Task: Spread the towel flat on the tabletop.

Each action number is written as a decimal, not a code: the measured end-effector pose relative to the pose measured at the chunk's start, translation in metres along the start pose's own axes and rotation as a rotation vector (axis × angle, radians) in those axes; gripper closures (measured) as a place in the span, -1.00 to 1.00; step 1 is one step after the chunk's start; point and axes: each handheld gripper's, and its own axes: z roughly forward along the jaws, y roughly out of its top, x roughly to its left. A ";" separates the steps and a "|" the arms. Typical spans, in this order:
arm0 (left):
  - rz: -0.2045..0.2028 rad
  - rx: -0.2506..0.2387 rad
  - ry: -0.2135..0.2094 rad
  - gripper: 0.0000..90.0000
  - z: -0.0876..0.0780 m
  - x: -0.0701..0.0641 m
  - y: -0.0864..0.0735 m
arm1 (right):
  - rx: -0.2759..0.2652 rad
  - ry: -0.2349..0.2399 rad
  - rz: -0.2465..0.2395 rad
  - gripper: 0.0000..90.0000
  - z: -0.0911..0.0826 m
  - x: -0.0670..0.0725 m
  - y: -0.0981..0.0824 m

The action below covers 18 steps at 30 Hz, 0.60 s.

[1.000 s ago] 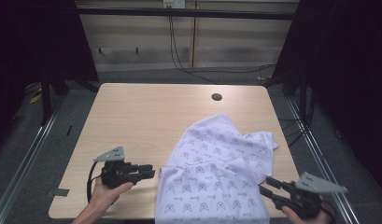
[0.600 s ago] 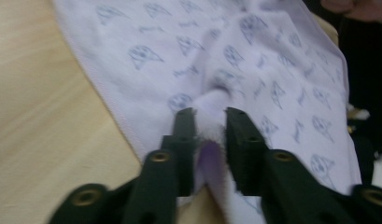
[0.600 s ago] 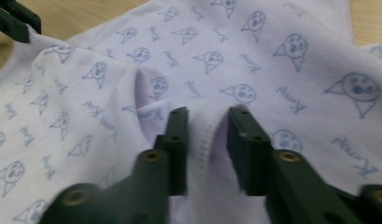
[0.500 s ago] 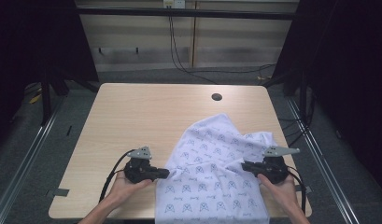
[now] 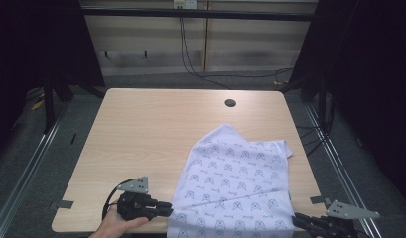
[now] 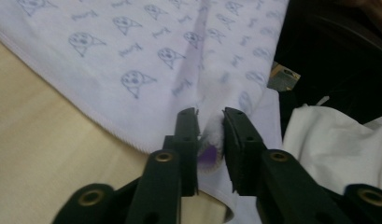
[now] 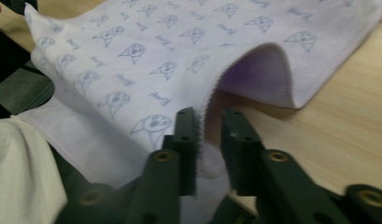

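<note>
Both jaw pairs closed on the printed cloth's (image 5: 235,183) near edge.
I see my left gripper (image 6: 210,135) pinching its left hem, my right gripper (image 7: 208,133) its right hem; cloth spreads over the wooden table's (image 5: 141,134) right-front part, overhanging.

Light wooden table (image 5: 151,134), patterned white cloth (image 5: 230,183) draped over its near edge
</note>
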 end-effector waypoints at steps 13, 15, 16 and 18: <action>0.000 0.048 0.129 0.51 0.071 0.069 0.059 | -0.109 -0.020 -0.019 0.34 0.030 -0.023 0.042; 0.002 0.087 0.158 0.61 0.076 0.071 0.052 | -0.088 -0.017 -0.034 0.34 0.041 -0.026 0.051; 0.021 0.094 0.183 0.82 0.075 0.069 0.047 | -0.082 -0.016 -0.054 0.33 0.049 -0.028 0.058; 0.018 0.114 0.186 1.00 0.069 0.065 0.043 | -0.064 -0.011 -0.064 0.33 0.061 -0.031 0.068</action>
